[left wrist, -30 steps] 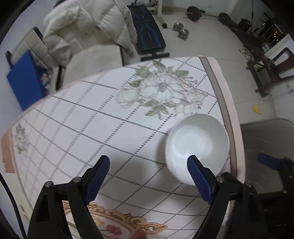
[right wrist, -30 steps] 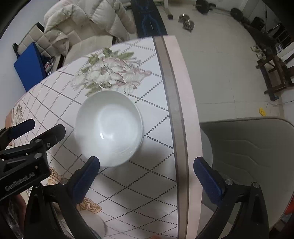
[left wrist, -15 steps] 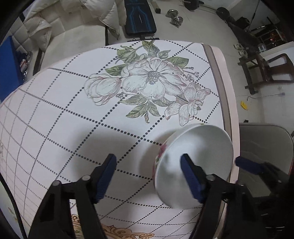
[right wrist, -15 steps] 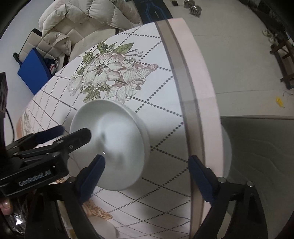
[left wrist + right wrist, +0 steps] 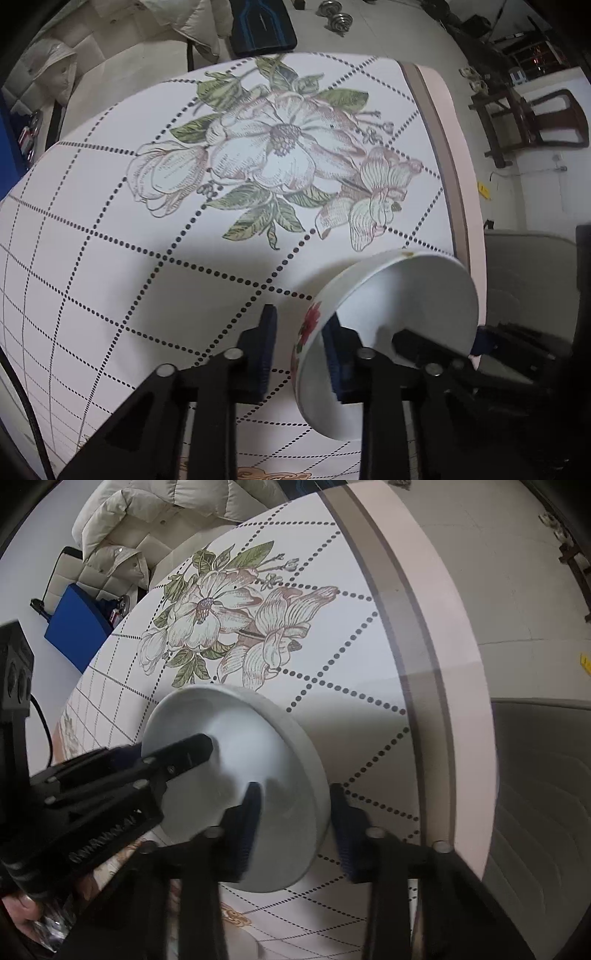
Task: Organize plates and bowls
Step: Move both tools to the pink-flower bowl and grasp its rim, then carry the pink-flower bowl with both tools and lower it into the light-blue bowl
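A white bowl (image 5: pixel 399 306) with red flowers on its outside sits near the table's right edge, tilted up on its side. My left gripper (image 5: pixel 299 354) straddles its left rim, one finger inside and one outside, shut on it. My right gripper (image 5: pixel 295 812) straddles the bowl's right rim (image 5: pixel 317 797) the same way, shut on it. The bowl (image 5: pixel 236 760) shows in the right wrist view with the left gripper's finger (image 5: pixel 184 753) reaching into it.
The round table (image 5: pixel 110 258) has a white cloth with a dotted grid and a flower print (image 5: pixel 280 155). A grey chair seat (image 5: pixel 539 812) stands just past the table's right edge. A sofa with quilts (image 5: pixel 159 528) is behind.
Both grippers have moved in and closed from wide open onto opposite rims of the bowl. The bowl has tilted up from lying flat.
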Tool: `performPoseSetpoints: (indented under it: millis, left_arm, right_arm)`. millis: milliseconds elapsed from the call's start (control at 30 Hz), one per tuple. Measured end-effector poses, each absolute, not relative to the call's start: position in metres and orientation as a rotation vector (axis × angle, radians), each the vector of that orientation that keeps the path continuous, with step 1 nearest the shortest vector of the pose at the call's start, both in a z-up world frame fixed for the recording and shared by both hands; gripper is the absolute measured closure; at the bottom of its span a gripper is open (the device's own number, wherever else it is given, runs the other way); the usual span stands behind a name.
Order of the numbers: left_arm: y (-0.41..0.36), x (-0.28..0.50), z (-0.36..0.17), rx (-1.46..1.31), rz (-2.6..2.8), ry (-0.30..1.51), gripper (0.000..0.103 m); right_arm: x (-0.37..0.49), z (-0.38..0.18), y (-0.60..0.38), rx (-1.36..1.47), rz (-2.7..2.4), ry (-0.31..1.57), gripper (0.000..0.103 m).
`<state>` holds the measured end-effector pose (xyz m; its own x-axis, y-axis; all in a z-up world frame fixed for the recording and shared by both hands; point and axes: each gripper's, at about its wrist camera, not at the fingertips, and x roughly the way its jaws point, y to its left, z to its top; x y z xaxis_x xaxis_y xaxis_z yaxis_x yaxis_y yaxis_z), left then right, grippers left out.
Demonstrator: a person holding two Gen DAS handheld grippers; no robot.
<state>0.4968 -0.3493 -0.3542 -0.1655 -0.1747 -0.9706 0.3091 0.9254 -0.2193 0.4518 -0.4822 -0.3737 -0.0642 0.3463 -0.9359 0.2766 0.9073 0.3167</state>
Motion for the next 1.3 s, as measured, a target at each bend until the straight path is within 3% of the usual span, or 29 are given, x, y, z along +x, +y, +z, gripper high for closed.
performPoseSetpoints:
  millis: [100,267,800,1300]
  left_arm:
    - [-0.353,0.495,-0.354,0.107,-0.433,1.675,0.090]
    - [-0.353,0.494,-0.352,0.109,-0.422,1.663,0.091]
    - [-0.348,0.477,-0.332,0.110,-0.407,1.632,0.091]
    - [-0.341,0.461,-0.355,0.116,-0.384,1.684,0.091]
  right_arm:
    - [0.454,-0.375,-0.482,0.445,0.042,1.649,0.083]
    - [0.452,-0.376,-0.487,0.449,0.043,1.648,0.092]
    - [0.439,-0.364,-0.492,0.511,0.072,1.679,0.092]
    - [0.430,-0.383,-0.475,0.498,0.089,1.743,0.092]
